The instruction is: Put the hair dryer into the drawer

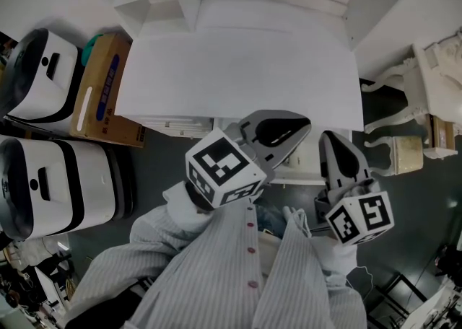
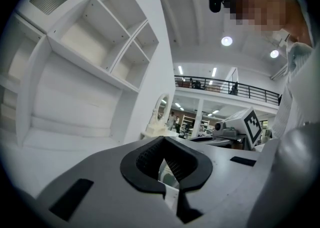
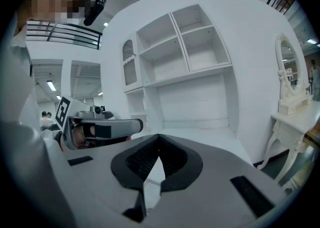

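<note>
No hair dryer shows in any view. A white desk (image 1: pixel 238 68) with a shelf hutch (image 3: pixel 185 47) stands in front of me, and white drawer fronts (image 1: pixel 177 126) show under its front edge. My left gripper (image 1: pixel 303 129) is held level at the desk's front edge, close to my body. It is shut, with nothing between its jaws (image 2: pixel 163 139). My right gripper (image 1: pixel 328 138) hovers just to its right, tilted slightly down, also shut and empty (image 3: pixel 159 136). Each gripper shows in the other's view: the right gripper (image 2: pixel 240 127) and the left gripper (image 3: pixel 100 127).
Two white machines (image 1: pixel 43 75) (image 1: pixel 50 183) and a cardboard box (image 1: pixel 105 89) stand on the floor at the left. An ornate white dressing table (image 1: pixel 433 75) with an oval mirror (image 3: pixel 287 72) and a stool (image 1: pixel 401 151) stand at the right. My striped sleeves fill the near foreground.
</note>
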Demonstrator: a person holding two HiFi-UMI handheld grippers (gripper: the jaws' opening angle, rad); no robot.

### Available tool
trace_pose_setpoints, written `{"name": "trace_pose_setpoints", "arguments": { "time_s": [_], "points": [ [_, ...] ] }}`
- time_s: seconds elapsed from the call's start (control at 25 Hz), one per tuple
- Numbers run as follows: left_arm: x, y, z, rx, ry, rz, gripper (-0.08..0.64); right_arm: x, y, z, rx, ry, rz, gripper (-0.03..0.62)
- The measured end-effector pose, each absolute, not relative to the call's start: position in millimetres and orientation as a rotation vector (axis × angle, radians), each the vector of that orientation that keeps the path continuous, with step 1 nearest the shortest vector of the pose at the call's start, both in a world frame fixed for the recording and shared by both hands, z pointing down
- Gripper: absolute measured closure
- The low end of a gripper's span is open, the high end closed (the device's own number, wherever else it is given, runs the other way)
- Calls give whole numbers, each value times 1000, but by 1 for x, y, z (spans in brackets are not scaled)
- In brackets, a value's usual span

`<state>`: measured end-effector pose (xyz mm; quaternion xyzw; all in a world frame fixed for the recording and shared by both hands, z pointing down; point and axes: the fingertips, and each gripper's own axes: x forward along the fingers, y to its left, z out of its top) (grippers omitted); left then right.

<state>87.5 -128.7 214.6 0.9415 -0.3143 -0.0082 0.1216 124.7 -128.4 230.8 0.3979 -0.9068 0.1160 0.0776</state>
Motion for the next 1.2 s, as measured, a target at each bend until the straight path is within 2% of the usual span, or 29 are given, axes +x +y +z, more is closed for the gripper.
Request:
{"name": "trace_pose_setpoints", "arguments": {
  "time_s": [1.2],
  "points": [
    [72,-137,226,2730,-948,62,551,106,-139,237,1143,-2708,388,581]
  ]
}}
